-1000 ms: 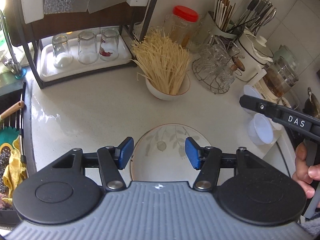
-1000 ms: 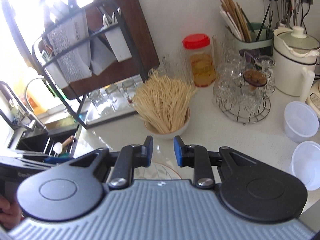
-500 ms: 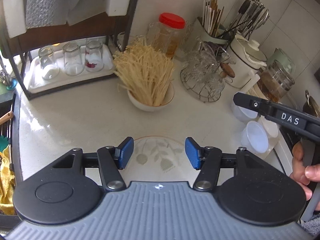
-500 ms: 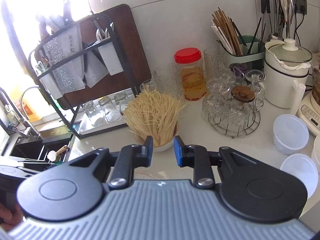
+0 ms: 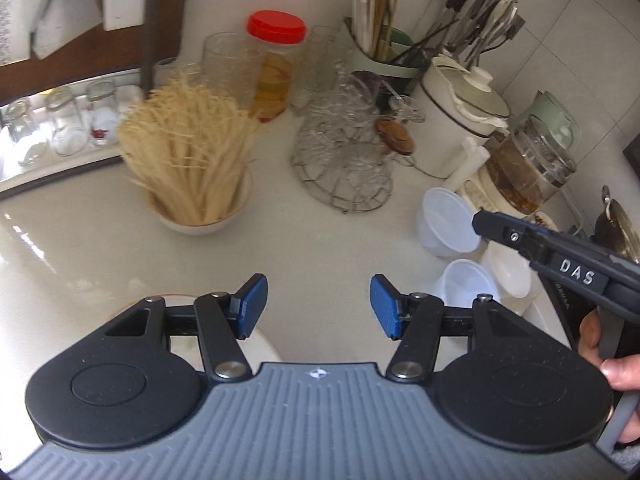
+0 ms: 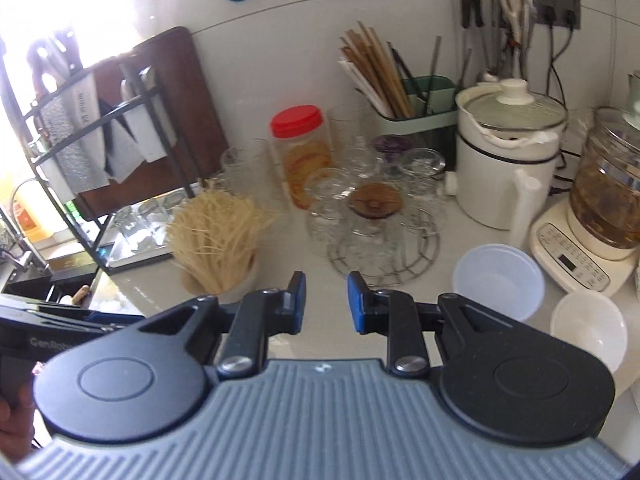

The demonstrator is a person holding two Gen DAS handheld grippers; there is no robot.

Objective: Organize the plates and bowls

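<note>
My left gripper (image 5: 318,306) is open over bare white counter, nothing between its blue pads. A leaf-patterned plate (image 5: 260,346) lies at its lower left, mostly hidden under the left finger. My right gripper (image 6: 326,304) stands open with a narrow empty gap. To its right sit a translucent plastic bowl (image 6: 498,280) and a white bowl (image 6: 588,328). In the left wrist view the plastic bowls (image 5: 444,220) and white bowl (image 5: 508,272) lie just under the right gripper's dark body (image 5: 540,244). A white bowl of dry noodles (image 5: 200,224) stands left of centre.
Along the wall stand a wire rack of glasses (image 6: 376,236), a red-lidded jar (image 6: 300,152), a chopstick holder (image 6: 420,108), a white pot (image 6: 508,160) and a glass kettle (image 6: 608,200). A dark shelf rack with glasses (image 6: 132,208) and the sink are at left.
Both grippers have moved right along the counter. The plate slid to the lower left of the left wrist view and left the right one. The plastic bowls came nearer. Jaws unchanged.
</note>
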